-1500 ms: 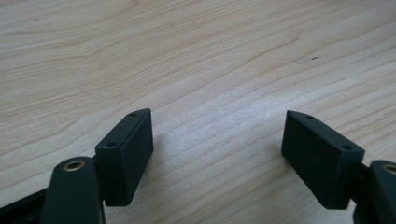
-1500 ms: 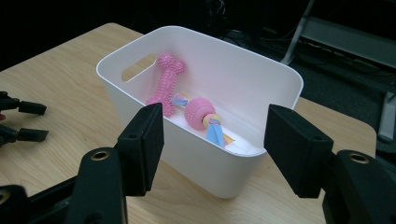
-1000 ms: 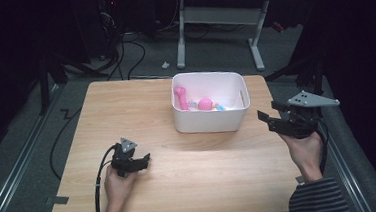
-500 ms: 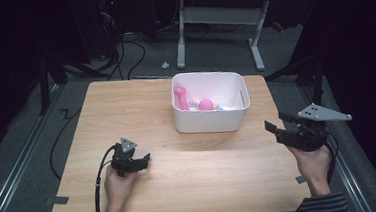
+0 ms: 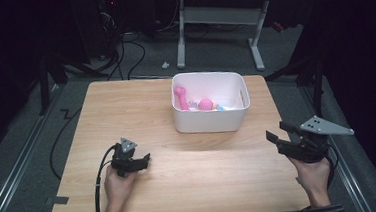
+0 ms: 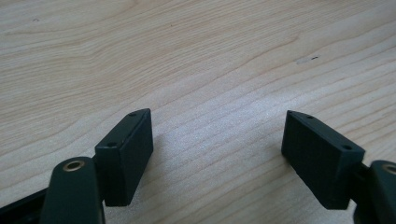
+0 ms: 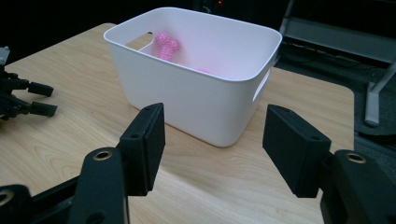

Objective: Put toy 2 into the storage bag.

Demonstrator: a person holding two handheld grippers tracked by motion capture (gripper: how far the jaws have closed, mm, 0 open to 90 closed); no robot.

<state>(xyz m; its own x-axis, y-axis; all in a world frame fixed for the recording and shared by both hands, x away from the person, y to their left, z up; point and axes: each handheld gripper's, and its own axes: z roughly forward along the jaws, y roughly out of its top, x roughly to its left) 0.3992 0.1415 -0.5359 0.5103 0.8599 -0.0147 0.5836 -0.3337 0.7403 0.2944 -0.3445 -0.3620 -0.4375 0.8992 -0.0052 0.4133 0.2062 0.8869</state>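
While left tool (image 5: 142, 162) stays spread and put, right tool (image 5: 275, 136), spread, empty, has dropped nearer the person.

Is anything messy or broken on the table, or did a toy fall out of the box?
Nothing stands out. The white bin sits upright on the wooden table, with the pink toys inside it and nothing spilled. The left gripper and the right gripper both have open jaws with nothing between them.

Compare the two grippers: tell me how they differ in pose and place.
The left gripper rests low on the table, well inside its edge; the right gripper hangs at the table's right edge, aimed toward the white bin. Both stand open, with nothing between their fingers.
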